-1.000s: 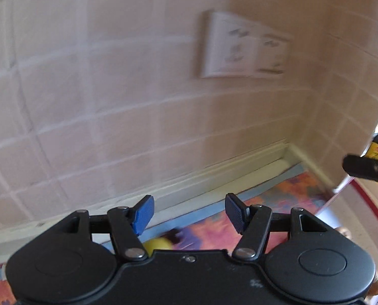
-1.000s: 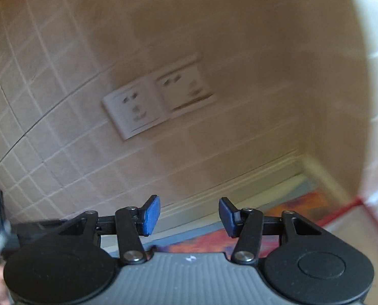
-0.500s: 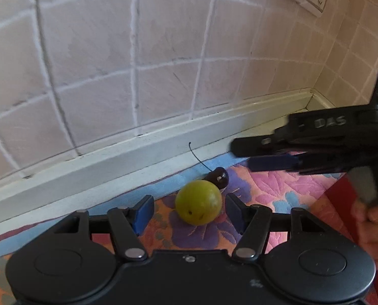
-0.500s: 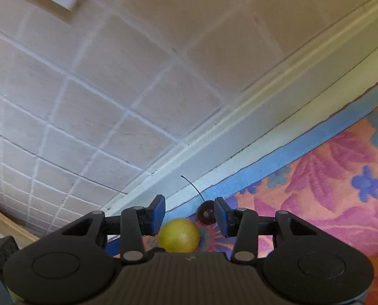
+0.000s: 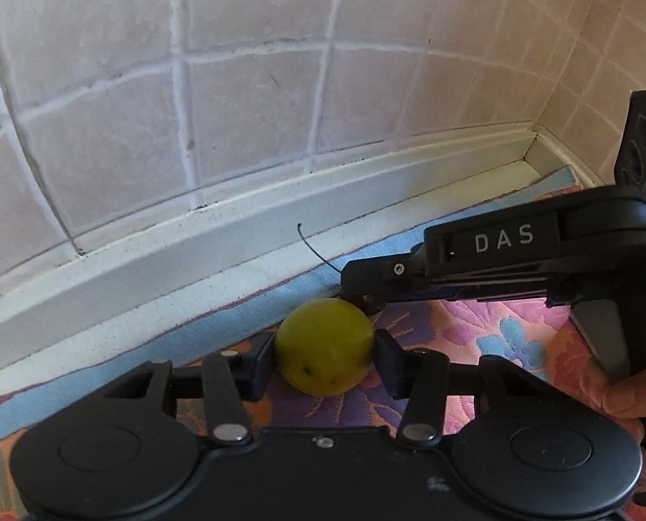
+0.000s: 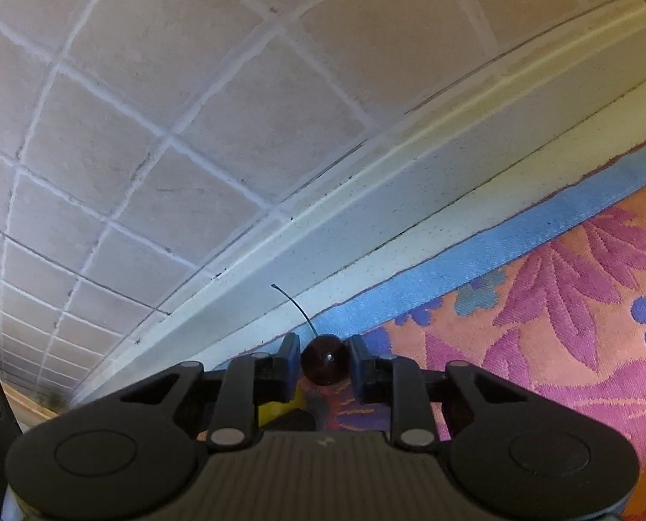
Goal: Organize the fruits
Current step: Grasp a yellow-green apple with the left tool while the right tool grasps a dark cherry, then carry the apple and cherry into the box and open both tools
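- Your left gripper (image 5: 325, 358) is closing its jaws on the yellow-green plum (image 5: 325, 346), pads against both sides of it.
- Your right gripper (image 6: 325, 362) pinches the dark cherry (image 6: 324, 359), stem up.
- Both fruits sit on the floral mat (image 6: 561, 325), just beside each other, near the tiled wall (image 5: 253, 87).

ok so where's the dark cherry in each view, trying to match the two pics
Left wrist view: the dark cherry sits just right of centre, mostly hidden under the right tongs, behind the yellow-green fruit.
Right wrist view: the cherry is low and central, pinched between the right tongs' blue pads.
Shared landmark: its thin curved stem, rising against the white ledge.
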`<state>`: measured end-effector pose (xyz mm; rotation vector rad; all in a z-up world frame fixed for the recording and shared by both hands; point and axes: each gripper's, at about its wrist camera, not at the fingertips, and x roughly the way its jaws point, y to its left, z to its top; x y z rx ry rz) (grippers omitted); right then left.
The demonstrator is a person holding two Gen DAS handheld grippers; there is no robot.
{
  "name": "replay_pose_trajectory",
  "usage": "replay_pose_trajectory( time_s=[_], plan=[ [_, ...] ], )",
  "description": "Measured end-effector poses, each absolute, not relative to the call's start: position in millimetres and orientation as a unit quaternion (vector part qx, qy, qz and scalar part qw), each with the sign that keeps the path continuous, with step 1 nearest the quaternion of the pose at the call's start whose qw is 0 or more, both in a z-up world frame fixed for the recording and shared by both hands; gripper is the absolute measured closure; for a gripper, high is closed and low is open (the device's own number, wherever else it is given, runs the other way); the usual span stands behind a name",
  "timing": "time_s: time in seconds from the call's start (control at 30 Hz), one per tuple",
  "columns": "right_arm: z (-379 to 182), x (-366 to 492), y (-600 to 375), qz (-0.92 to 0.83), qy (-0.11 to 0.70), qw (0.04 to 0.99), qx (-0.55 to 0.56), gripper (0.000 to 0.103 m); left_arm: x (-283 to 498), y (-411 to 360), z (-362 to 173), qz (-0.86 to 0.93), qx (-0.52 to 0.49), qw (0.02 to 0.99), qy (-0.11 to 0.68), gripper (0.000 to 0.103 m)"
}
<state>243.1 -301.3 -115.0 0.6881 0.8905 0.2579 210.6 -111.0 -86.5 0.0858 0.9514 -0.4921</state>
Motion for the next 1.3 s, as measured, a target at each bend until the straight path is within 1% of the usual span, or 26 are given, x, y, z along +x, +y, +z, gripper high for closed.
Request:
replay_pose_trajectory(
  time_s=[0.37, 0.63, 0.87, 1.07, 1.3],
  plan=[
    [-106.0, 224.8, -328.1, 0.132, 0.389, 0.823, 0.392, 0.077, 199.7, -111.8, -71.4, -0.217, 0.048, 0.869, 0.441, 0.046],
    [-73.3, 191.2, -354.3, 0.138, 0.334, 0.828, 0.429, 0.077, 188.4, -113.7, -49.0, -0.19, 0.055, 0.877, 0.437, 0.046],
    [-41.0, 141.4, -394.3, 0.128, 0.278, 0.832, 0.462, 0.077, 171.2, -117.3, -13.1, -0.199, 0.042, 0.888, 0.413, 0.045],
    [-23.4, 92.6, -427.8, 0.102, 0.24, 0.839, 0.478, 0.077, 153.6, -133.0, 26.1, -0.23, 0.026, 0.897, 0.377, 0.045],
    [-9.8, 26.1, -469.8, 0.055, 0.204, 0.851, 0.48, 0.076, 130.8, -182.5, 60.7, -0.295, 0.027, 0.895, 0.335, 0.045]
  ],
)
